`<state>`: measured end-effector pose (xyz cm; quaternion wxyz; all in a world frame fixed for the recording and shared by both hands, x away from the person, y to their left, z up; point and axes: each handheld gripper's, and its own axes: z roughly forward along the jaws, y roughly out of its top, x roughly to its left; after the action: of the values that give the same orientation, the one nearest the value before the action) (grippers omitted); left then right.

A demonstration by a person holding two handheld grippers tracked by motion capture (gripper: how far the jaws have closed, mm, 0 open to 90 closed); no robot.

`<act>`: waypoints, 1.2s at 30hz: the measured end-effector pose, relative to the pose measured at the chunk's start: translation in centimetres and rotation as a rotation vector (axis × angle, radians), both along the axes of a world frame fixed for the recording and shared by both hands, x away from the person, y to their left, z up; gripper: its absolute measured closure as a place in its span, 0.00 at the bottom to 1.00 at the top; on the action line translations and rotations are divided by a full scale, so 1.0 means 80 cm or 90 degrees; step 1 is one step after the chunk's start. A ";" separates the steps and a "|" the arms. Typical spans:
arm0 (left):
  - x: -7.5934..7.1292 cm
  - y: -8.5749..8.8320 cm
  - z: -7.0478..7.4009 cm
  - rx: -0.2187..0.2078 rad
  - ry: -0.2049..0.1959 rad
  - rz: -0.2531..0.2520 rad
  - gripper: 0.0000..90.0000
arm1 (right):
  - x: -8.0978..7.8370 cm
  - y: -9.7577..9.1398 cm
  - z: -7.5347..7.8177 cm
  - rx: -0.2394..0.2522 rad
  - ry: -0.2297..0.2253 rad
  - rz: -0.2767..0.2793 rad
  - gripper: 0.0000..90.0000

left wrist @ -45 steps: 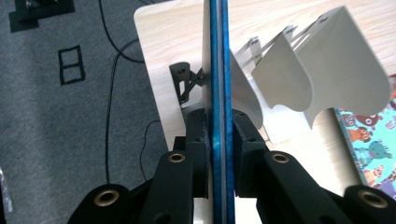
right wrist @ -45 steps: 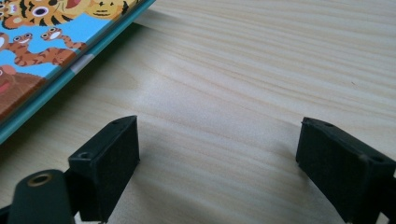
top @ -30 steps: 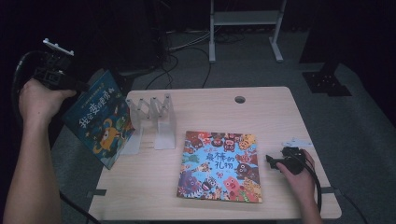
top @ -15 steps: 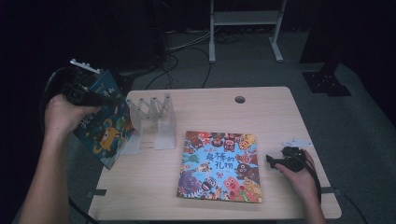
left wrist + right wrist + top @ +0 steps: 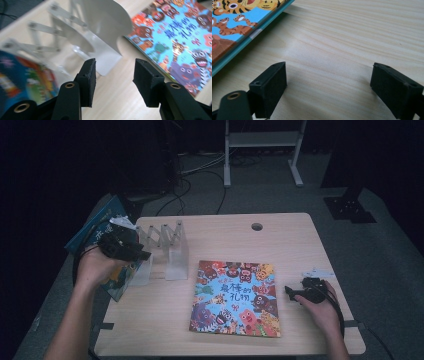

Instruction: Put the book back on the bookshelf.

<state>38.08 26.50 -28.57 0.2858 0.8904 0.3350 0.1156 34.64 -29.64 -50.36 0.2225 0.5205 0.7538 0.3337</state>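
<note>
in the high view one picture book leans in the clear rack at my left claw, in the left claw view those jaws have just been opening, empty, and in the right claw view my right claw gapes empty beside the second book, flat on the worktop, not yet racked.

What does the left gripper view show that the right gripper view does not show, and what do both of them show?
The left gripper view alone shows the clear folding book rack and, blurred at the left edge, the blue book leaning by it. The left gripper has just been opening its jaws, with nothing between them.

The right gripper view alone shows the right gripper, open over bare wood, and the thin teal edge of the cover.

Both show the colourful picture book lying flat and the wooden table.
</note>
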 end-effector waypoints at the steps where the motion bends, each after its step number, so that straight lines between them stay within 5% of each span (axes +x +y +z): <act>1: -0.004 -0.007 -0.009 0.004 0.003 0.002 0.55 | -0.001 0.000 0.000 0.000 -0.001 0.003 0.16; 6: -0.014 -0.024 -0.036 0.008 0.019 0.015 0.49 | -0.003 0.001 0.004 -0.002 0.003 0.010 0.28; 11: -0.022 -0.038 -0.060 0.007 0.026 -0.005 0.47 | -0.004 0.005 0.012 0.008 0.003 0.018 0.33; 22: -0.040 -0.079 -0.133 0.021 0.046 -0.061 0.42 | 0.005 0.026 0.037 0.038 -0.006 0.061 0.33; 36: -0.047 -0.109 -0.194 0.017 0.075 -0.104 0.41 | 0.014 0.062 0.043 0.052 0.000 0.115 0.33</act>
<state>34.31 17.74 -44.07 0.2617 0.9239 0.2758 0.0436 35.74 -24.64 -46.91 0.1698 0.4591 0.7836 0.3827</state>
